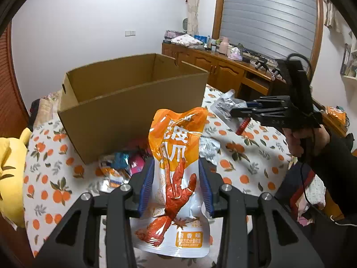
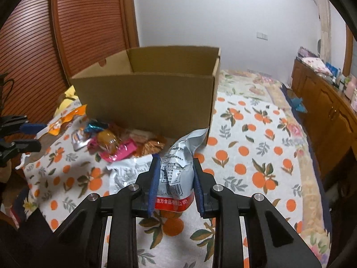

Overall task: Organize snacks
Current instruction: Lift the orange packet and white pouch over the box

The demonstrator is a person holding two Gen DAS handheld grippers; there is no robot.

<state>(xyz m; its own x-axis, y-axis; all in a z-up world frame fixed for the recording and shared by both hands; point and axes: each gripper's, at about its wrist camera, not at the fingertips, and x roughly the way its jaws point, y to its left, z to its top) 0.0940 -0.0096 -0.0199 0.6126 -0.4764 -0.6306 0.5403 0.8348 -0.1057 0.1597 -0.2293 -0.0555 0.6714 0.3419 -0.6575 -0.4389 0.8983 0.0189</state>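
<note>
Bed with white orange-print sheet (image 2: 256, 156), open brown cardboard box (image 2: 145, 98) on it, loose heap of small foil-wrapped snacks (image 2: 116, 140) at the box's near wall; white walls, wooden sideboard (image 1: 214, 67). Left tool (image 1: 176, 178) clamped on orange-and-white chicken-foot snack pouch (image 1: 176, 178), right tool (image 2: 176, 176) clamped on silver-grey foil snack pouch (image 2: 178, 167), both pouches off the sheet, in front of the box. Left view only: shuttered window (image 1: 270, 17), yellow plush toy (image 1: 11, 178), person's hand (image 1: 305, 140) on the right tool; right view only: louvred wooden door (image 2: 67, 33).
</note>
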